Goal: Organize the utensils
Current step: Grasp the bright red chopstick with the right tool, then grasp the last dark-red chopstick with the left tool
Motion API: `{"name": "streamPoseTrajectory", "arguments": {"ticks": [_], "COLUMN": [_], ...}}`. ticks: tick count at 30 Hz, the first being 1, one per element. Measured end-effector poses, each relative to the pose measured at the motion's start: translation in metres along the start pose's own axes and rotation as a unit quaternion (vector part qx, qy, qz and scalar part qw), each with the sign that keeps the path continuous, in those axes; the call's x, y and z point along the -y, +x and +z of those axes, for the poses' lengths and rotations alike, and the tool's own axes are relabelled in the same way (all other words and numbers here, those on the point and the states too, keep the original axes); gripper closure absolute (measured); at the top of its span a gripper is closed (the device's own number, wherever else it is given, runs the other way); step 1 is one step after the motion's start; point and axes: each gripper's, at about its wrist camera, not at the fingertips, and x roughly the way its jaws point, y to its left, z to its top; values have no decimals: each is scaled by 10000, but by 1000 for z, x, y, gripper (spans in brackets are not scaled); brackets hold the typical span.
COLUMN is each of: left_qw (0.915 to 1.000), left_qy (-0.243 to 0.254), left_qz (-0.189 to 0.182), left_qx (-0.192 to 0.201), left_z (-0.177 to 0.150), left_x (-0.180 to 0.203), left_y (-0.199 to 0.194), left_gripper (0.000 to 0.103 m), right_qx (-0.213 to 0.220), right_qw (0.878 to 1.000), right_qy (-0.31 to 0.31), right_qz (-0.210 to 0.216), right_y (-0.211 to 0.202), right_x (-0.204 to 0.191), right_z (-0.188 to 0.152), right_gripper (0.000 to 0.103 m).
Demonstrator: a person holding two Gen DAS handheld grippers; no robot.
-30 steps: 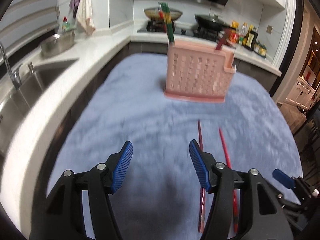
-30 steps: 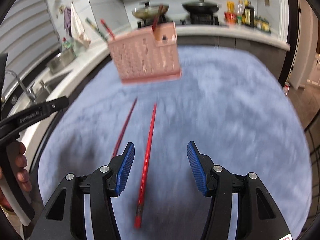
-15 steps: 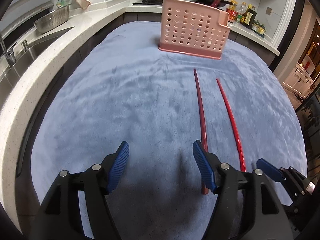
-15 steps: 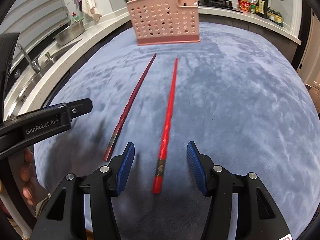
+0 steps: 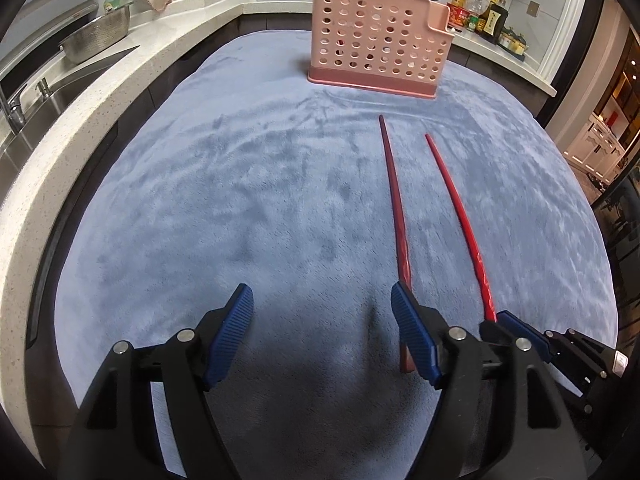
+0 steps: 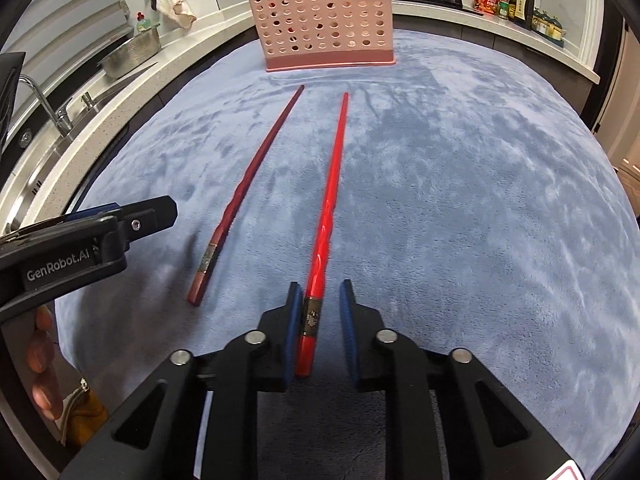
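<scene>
The right gripper [image 6: 319, 307] sits low over the blue-grey cloth [image 6: 460, 200], its jaws narrowed to a slim gap around the thick end of the bright red chopstick [image 6: 331, 200]. The left pad looks to be against the stick, the right pad stands just off it, so the jaws straddle it rather than clamp it. The chopstick lies flat, its thin tip pointing toward the pink perforated holder [image 6: 324, 20].

Over to the left gripper [image 5: 322, 320]: jaws spread wide, nothing between them, only cloth below. Its right finger covers part of the dark red chopstick [image 5: 394, 200], which lies just beside the bright red chopstick [image 5: 456, 208], the two nearly parallel and apart.

The pink perforated holder [image 5: 378, 40] stands upright at the far edge of the table's cloth [image 5: 220, 200], with a few utensils already poking out of its top. Beyond, a steel colander [image 5: 96, 38] rests on the counter beside the sink [image 5: 32, 108], and bottles [image 5: 486, 20] line the back right counter.
</scene>
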Motion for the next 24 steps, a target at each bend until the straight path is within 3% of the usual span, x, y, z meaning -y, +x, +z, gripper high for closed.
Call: {"name": "streamPoseTrajectory", "arguments": {"ticks": [20, 24], "left_qw": [9977, 9970], "left_qy": [544, 467], "left_qz": [-320, -443], "left_qx": [-266, -436], "left_z": [-10, -12], "left_x": [31, 29], "left_y": [10, 17], "left_gripper": [36, 45], "right_qx": [165, 159], "right_qw": [9992, 9993], "right_qy": [351, 342], "right_qz": [-78, -75], "right_y": [-7, -6], "right_x": [25, 24], "right_z": [1, 0], "right_gripper": [94, 94]}}
